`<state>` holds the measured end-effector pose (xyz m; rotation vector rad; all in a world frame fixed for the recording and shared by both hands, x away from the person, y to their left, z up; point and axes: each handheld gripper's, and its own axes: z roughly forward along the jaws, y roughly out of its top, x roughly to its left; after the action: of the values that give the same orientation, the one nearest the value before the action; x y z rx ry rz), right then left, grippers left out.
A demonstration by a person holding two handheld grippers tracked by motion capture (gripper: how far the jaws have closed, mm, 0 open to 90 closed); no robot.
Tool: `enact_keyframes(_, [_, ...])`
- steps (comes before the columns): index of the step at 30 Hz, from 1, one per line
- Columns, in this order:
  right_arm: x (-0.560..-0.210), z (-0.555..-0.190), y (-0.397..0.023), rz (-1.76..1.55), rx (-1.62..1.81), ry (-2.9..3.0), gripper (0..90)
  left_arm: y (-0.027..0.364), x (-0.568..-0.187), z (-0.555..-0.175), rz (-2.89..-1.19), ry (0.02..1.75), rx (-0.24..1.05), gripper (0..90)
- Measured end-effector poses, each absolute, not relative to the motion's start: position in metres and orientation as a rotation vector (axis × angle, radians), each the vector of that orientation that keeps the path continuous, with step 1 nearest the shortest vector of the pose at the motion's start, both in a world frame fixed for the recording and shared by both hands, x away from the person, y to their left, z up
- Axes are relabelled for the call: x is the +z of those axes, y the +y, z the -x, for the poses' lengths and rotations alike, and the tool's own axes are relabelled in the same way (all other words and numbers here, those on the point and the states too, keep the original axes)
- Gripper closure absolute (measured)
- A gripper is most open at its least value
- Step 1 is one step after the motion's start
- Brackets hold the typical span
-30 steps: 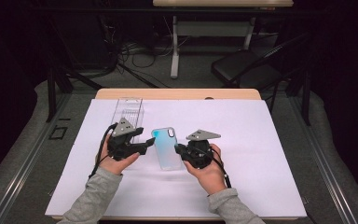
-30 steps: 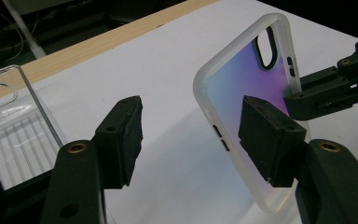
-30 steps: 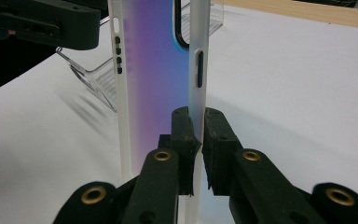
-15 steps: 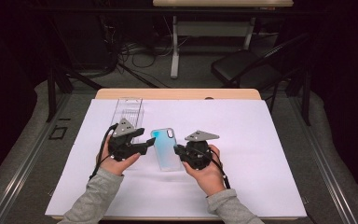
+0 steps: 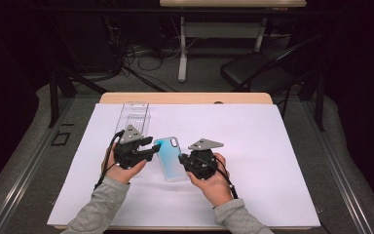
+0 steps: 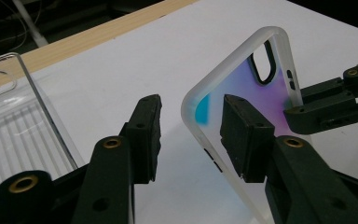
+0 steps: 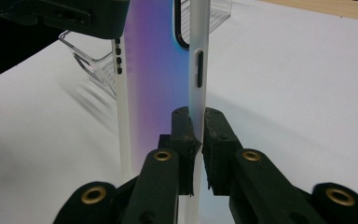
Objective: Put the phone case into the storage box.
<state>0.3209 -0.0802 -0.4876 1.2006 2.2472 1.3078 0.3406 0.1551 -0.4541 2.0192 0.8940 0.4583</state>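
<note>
Two grippers meet at a phone case [image 5: 170, 157] near the middle of the high view, lying on the white sheet that covers the worktop [image 5: 253, 146]. The case is frosted at its rim, with a back that runs from teal to purple and a dark camera cutout at its far end.

At centre-right of the high view, the right gripper [image 5: 184, 159] is clamped on the case's right rim; in the right gripper view its two black pads pinch the frosted side wall [image 7: 197, 93] just below a slot in it.

At centre-left, the left gripper [image 5: 152, 147] reaches the case's upper left corner. In the left gripper view that corner [image 6: 200, 100] stands between the jaws, one pad inside the case over its coloured back, the other outside with a clear gap to the rim. These jaws have just been closing but do not yet press.

A clear plastic tray [image 5: 134, 114] lies at the upper left of the sheet, just beyond the left gripper.
</note>
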Motion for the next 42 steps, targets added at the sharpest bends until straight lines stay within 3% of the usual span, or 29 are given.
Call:
enact_keyframes(5, [-0.4883, -0.3207, -0.0794, -1.192, 1.304, 2.253, 83.8, 0.1544, -0.4536, -0.3392, -2.03, 0.906, 0.466, 64.5])
enact_keyframes(19, [-0.4897, -0.3197, -0.0772, -1.186, 1.297, 2.267, 83.8, 0.1517, -0.4531, -0.3363, -2.048, 0.911, 0.498, 72.1])
enact_keyframes(42, [-0.4911, -0.3204, -0.0772, -1.179, 1.302, 2.28, 83.8, 0.1507, -0.4524, -0.3346, -2.077, 0.901, 0.518, 79.2])
